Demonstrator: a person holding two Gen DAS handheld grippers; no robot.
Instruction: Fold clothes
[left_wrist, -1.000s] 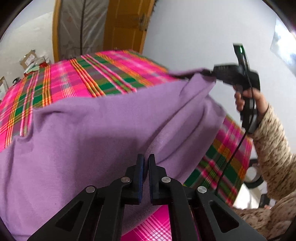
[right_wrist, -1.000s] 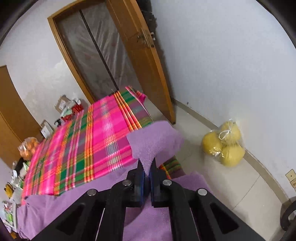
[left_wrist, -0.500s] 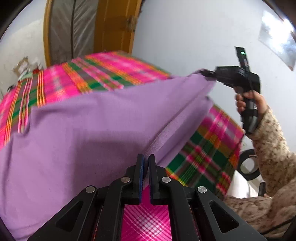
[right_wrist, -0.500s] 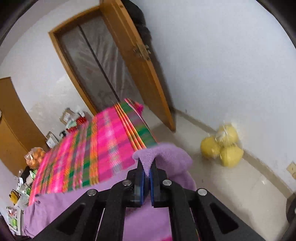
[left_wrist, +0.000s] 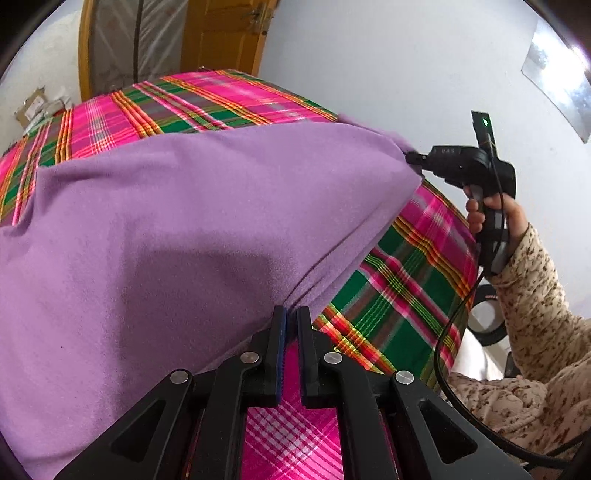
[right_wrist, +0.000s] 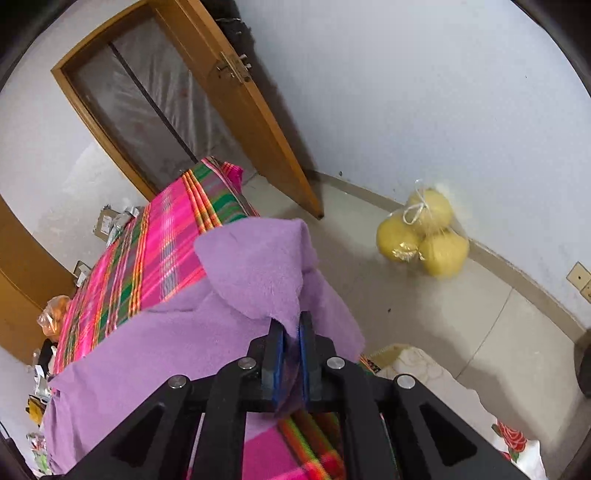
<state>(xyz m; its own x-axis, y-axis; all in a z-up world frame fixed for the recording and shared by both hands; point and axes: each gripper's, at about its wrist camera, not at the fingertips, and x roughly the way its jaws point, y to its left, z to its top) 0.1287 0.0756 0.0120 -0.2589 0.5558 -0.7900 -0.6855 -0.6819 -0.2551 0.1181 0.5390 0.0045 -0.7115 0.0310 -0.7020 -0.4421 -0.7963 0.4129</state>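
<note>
Covering the worktop is a pink and green plaid cloth, the largest thing in view, and over most of its near half spreads the purple garment, soft and fleecy, lifted along one edge so that it slopes up from the surface instead of lying flat. That raised edge runs between two held corners. The left claw is clamped together on a bunched corner of the fabric close to the camera, folds gathering into the pads. The right claw, seen in the left view as a black handle in the person's hand, is likewise closed on the far corner, with a flap of purple standing up above its tips in the right view. Judging by this, the fold is at an early stage: both corners are gripped and raised, yet no crease is laid down and no layer is doubled over that I can see. What remains seems to be carrying the held edge across to meet the opposite one, lowering it, releasing, then repeating. Off by the wall, a bag of yellow fruit sits on the floor.
</note>
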